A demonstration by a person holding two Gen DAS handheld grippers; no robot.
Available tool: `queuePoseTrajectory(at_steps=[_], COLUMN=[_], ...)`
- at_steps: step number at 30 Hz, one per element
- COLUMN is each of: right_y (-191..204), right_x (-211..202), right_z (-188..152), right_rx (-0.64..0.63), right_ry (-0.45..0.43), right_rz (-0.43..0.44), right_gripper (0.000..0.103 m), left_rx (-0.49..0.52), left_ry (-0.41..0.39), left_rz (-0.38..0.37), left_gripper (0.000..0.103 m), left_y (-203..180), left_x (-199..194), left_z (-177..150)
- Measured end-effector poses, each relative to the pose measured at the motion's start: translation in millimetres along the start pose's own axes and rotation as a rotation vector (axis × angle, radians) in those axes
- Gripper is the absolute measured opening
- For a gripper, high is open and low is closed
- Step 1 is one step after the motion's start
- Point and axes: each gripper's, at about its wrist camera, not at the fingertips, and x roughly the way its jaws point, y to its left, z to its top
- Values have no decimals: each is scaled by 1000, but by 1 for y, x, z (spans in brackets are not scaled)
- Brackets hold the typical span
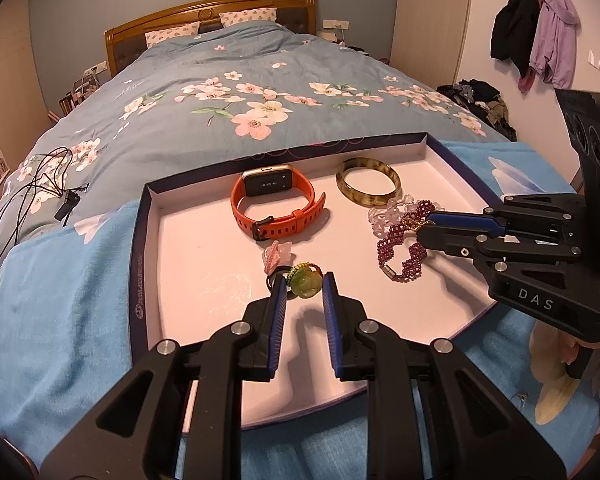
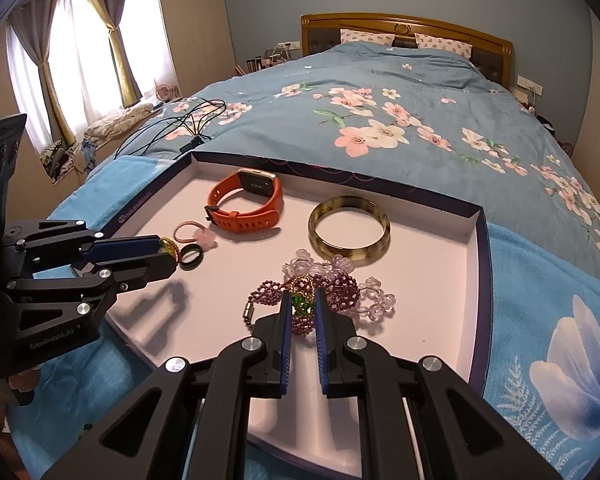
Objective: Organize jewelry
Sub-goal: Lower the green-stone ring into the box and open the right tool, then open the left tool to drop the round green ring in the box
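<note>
Green and glassy, that flower charm (image 1: 305, 285) sits pinched between the blue pads of your left hand-held gripper (image 1: 303, 290), just above the floor of the white tray (image 1: 204, 280), beside a dark ring (image 1: 274, 280) and a pink hair tie (image 2: 188, 230). It looks light, hard and slick, so hold it across its broad faces, not by the woven cord. Your right hand-held gripper (image 2: 302, 305) is clenched on a small green-and-gold beaded piece (image 2: 302, 305), right over the purple beaded bracelet (image 2: 340, 286) and the clear bead strand (image 2: 374, 306). Those two lie tangled, limp and likely to drag each other; take the purple one by its metal clasp (image 2: 250, 312). Further back, the orange watch (image 1: 276, 200) is springy, easy at the strap, and the amber bangle (image 1: 368, 185) is rigid, possibly brittle, best gripped across its rim.
</note>
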Motion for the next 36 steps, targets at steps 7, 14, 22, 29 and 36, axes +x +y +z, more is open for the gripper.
queuePoseTrajectory(at_steps=[7, 14, 22, 29, 36], right_y=[-1, -4, -9, -6, 7], right_x=[5, 2, -21, -61, -96], right_z=[0, -2, -6, -18, -51], right_rx=[4, 18, 49, 57, 17], right_ry=[11, -1, -50, -112, -130], right_rz=[-9, -22, -15, 33, 76], right_gripper=[10, 15, 26, 30, 37], left_rx=[-8, -19, -20, 19, 49], left_ry=[23, 35, -19, -122, -153], left_rz=[0, -2, -12, -15, -82], left_gripper=[19, 19, 28, 36, 42], left_y=[1, 5, 6, 6, 5], left_x=[11, 18, -2, -53, -96], left_z=[5, 6, 4, -11, -47])
